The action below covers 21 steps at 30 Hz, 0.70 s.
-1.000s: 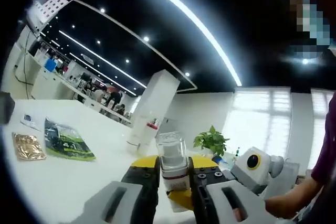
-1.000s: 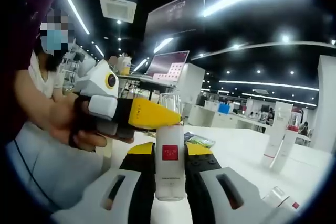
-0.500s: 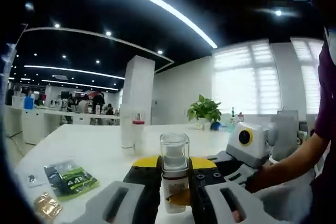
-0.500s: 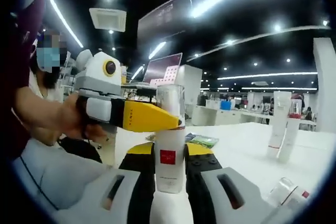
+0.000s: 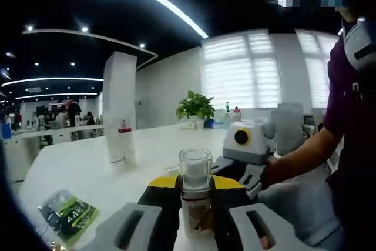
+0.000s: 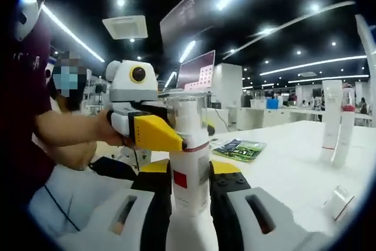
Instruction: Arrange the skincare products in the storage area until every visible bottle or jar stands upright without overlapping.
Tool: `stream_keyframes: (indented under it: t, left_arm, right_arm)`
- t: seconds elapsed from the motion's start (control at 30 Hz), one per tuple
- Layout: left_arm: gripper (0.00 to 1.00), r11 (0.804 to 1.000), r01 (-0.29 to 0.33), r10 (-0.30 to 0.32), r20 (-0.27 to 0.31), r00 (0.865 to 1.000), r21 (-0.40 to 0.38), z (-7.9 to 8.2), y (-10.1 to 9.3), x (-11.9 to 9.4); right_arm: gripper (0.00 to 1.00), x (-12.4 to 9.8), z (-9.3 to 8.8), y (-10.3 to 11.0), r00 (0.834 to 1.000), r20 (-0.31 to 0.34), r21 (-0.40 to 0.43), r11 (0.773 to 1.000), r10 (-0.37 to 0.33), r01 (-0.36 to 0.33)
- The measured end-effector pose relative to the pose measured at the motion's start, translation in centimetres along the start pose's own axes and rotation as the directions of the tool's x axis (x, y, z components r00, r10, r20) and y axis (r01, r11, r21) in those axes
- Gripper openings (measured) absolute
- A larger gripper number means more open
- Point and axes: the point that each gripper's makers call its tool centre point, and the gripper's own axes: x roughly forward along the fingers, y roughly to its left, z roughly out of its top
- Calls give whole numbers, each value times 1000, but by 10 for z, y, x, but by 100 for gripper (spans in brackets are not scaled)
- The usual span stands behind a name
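Note:
A white skincare bottle (image 6: 191,189) with a red label and a clear cap stands upright between the jaws of my right gripper (image 6: 191,171), which is shut on its body. My left gripper (image 6: 174,139) reaches in from the left, held by a person's hand, its yellow jaw against the bottle's upper part. In the left gripper view a bottle (image 5: 195,218) with a clear cap sits clamped between the jaws of my left gripper (image 5: 195,185), and my right gripper (image 5: 238,166) lies close behind it on the right. Two tall white bottles (image 6: 338,124) stand upright on the white table (image 6: 288,163).
A small clear-capped bottle (image 6: 338,201) lies on its side at the table's right. A green packet (image 6: 238,148) lies flat beyond the held bottle, and the green packet (image 5: 68,216) also appears low left in the left gripper view. The tall bottles (image 5: 120,142) and a potted plant (image 5: 197,107) stand farther off.
Both views have swung with the hands. In the right gripper view the left gripper sits closer and larger, its yellow jaw still against the bottle's upper part. Both grips hold.

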Motion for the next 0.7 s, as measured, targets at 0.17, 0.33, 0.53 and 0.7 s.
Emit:
stream_keyframes:
  t: [0.17, 0.33, 0.53, 0.7]
  left_arm:
    - [19, 1000, 25, -25, -20, 999, -14, -6, 3, -2]
    - [20, 1000, -13, 13, -14, 1000, 2, -11, 7, 1]
    - [33, 991, -126, 128, 39, 991, -51, -17, 15, 5]
    - [26, 975, -210, 217, 86, 972, -77, -16, 24, 4]
  right_arm:
    - [22, 1, -3, 1, 1000, -15, 3, 1000, -3, 3]
    - [21, 2, -8, -2, 999, -53, 7, 1000, -11, 11]
    - [21, 6, -9, -7, 996, -57, -50, 997, -66, 63]
    - [21, 8, -10, -14, 991, -57, -28, 993, -120, 118]
